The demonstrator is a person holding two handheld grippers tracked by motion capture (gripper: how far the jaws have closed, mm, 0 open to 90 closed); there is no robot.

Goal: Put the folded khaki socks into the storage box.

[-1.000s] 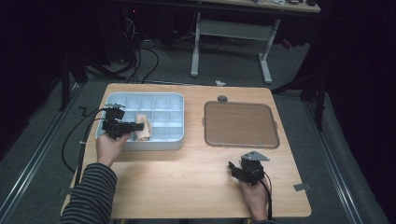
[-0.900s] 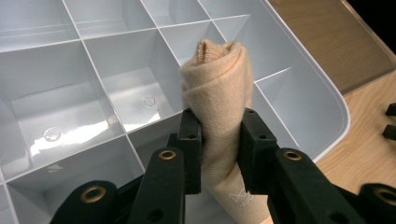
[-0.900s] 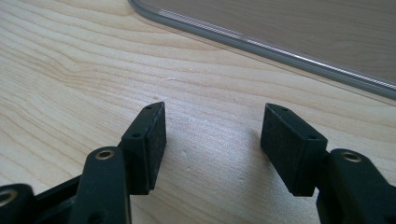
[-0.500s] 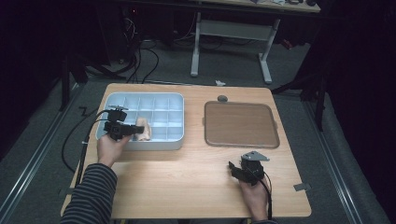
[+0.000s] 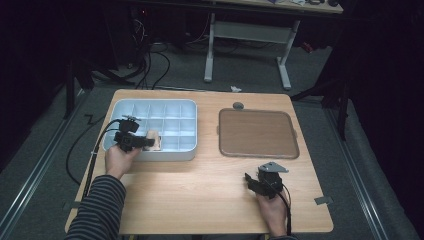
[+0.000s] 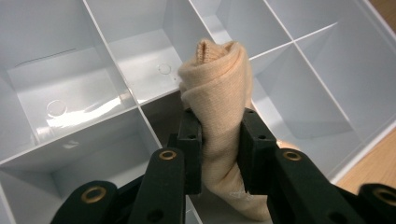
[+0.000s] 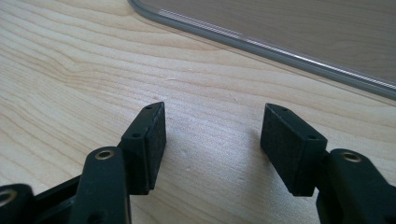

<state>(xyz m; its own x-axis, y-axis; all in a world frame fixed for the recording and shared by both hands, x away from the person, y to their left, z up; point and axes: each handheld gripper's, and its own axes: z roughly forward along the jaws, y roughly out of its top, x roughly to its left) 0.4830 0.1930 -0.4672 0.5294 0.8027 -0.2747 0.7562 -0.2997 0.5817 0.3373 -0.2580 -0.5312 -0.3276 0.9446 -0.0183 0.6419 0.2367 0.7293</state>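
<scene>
Little had moved since earlier: left gripper (image 6: 218,140) fingers clamped the rolled cloth (image 6: 219,93) over the tray's (image 5: 186,152) 6 o'clock cells, awaiting lowering and release; right gripper (image 7: 212,144) idled open.

Dim room: grey carpet floor (image 5: 45,165); white-legged desk (image 5: 250,45) at 12 o'clock; black cables (image 5: 150,65) at 11 o'clock; light-wood counter (image 5: 200,190) centre.
</scene>
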